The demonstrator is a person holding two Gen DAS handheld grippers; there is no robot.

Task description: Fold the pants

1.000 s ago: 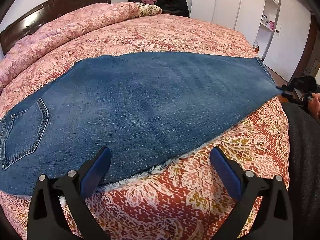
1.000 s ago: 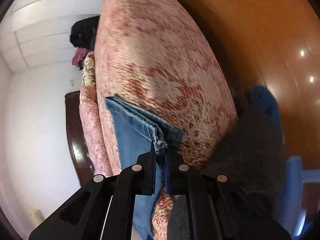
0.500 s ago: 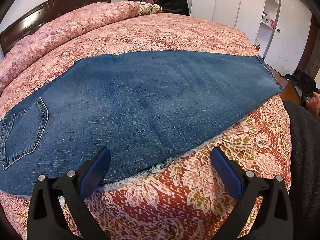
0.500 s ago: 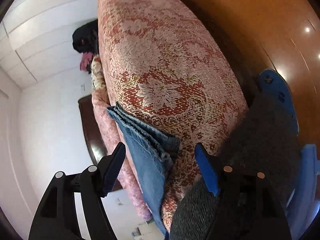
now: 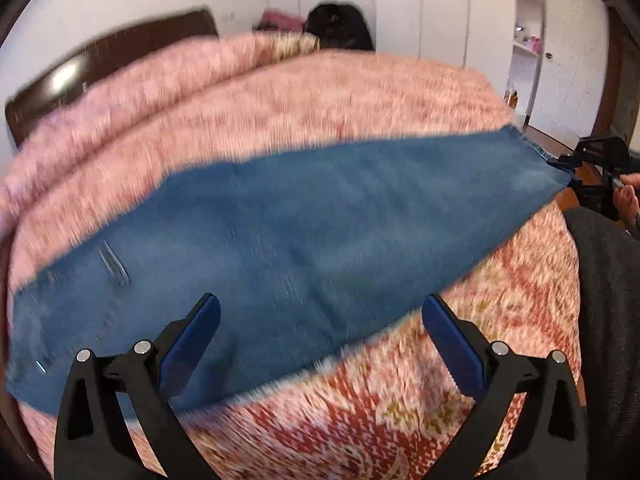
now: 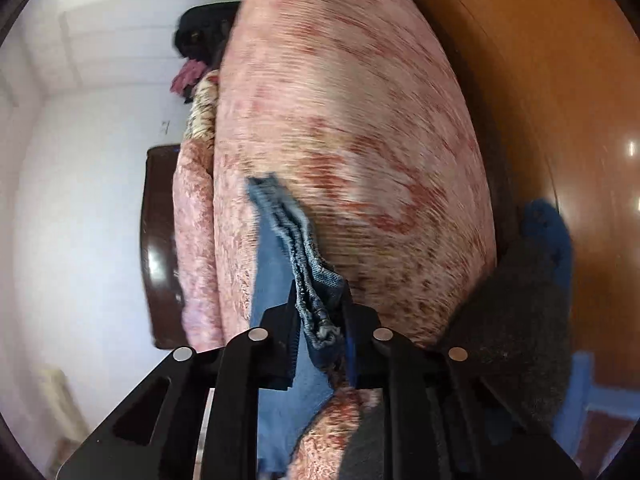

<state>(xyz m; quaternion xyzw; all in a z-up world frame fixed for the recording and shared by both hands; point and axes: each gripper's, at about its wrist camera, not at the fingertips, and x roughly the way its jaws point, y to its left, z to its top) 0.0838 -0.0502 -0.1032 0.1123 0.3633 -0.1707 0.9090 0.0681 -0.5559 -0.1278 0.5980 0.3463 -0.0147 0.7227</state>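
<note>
Blue jeans [image 5: 304,232] lie folded lengthwise across the bed, waist end at the left, leg hems at the right. My left gripper [image 5: 320,336] is open and empty, hovering above the near edge of the jeans. My right gripper [image 6: 320,320] is shut on the stacked leg hems [image 6: 316,300] at the bed's edge; it also shows in the left wrist view [image 5: 592,168] at the far right, at the hem corner. Both views are blurred by motion.
The jeans rest on a pink and red patterned bedspread [image 5: 360,96]. A dark wooden headboard [image 5: 100,64] stands at the back left. A black bag [image 5: 340,32] sits at the far side. White wardrobes [image 5: 560,40] and wooden floor [image 6: 560,80] lie right.
My right gripper was shut on the hems, opened and drew back half a second ago, and has now closed on the hems again. The left gripper has shifted, staying open.
</note>
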